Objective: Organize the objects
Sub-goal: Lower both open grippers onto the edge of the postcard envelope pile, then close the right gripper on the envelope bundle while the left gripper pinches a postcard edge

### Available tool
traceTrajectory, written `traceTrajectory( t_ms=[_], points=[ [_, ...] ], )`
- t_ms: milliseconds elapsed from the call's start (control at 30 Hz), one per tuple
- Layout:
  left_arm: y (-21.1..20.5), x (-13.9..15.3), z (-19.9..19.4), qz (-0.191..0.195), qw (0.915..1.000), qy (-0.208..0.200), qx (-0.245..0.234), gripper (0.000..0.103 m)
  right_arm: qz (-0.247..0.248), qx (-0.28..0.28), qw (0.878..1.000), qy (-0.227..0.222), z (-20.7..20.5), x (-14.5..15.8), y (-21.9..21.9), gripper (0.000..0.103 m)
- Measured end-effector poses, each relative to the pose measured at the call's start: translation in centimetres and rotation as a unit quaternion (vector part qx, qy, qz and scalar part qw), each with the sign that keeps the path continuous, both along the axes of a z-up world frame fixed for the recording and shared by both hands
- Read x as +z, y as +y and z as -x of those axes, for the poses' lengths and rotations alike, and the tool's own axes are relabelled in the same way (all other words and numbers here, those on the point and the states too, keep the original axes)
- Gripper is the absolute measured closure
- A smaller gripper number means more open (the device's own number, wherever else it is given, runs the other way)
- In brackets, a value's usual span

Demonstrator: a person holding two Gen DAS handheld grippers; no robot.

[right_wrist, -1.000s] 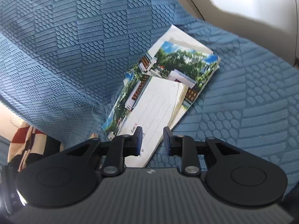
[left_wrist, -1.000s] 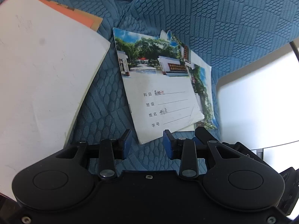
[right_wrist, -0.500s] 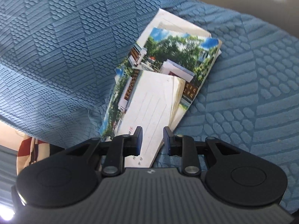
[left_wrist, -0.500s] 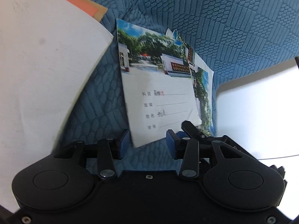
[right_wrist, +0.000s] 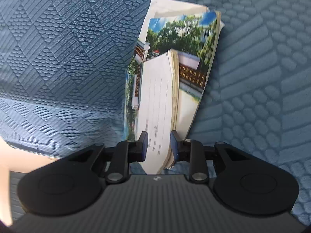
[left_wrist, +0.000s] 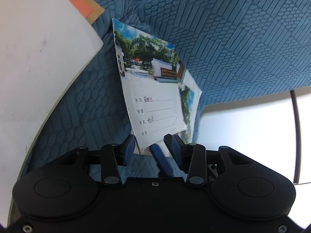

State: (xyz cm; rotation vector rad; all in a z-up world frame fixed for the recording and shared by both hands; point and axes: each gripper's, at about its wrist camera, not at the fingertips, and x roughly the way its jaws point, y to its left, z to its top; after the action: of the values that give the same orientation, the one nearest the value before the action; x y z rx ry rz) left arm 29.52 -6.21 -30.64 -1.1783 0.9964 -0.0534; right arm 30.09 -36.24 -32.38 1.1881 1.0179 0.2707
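Right gripper (right_wrist: pixel 157 145) fingers clamp the top photo-cover notebook (right_wrist: pixel 159 104) upright off the stack (right_wrist: pixel 192 44) on the blue textured cover (right_wrist: pixel 58 48); left gripper (left_wrist: pixel 150 145) fingers open around its corner.

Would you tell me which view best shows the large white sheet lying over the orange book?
The left wrist view: the large white sheet fills its left side, covering the orange book on the blue textured cloth. The right wrist view shows neither.
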Motion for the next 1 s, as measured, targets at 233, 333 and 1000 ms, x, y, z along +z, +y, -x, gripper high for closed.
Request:
traceTrajectory(
  t_ms=[233, 333, 1000],
  points=[
    [1.0, 0.1, 0.3, 0.061, 0.9976, -0.020, 0.026, 0.065, -0.062, -0.017, 0.998, 0.013, -0.3, -0.8, 0.2, 0.074],
    [1.0, 0.2, 0.3, 0.061, 0.9976, -0.020, 0.027, 0.066, -0.076, -0.021, 0.997, 0.022, -0.3, -1.1, 0.4, 0.074],
    [-0.2, 0.1, 1.2, -0.006, 0.9998, -0.012, 0.013, 0.065, -0.098, -0.019, 0.994, 0.038, -0.9, -1.8, 0.6, 0.069]
  ],
)
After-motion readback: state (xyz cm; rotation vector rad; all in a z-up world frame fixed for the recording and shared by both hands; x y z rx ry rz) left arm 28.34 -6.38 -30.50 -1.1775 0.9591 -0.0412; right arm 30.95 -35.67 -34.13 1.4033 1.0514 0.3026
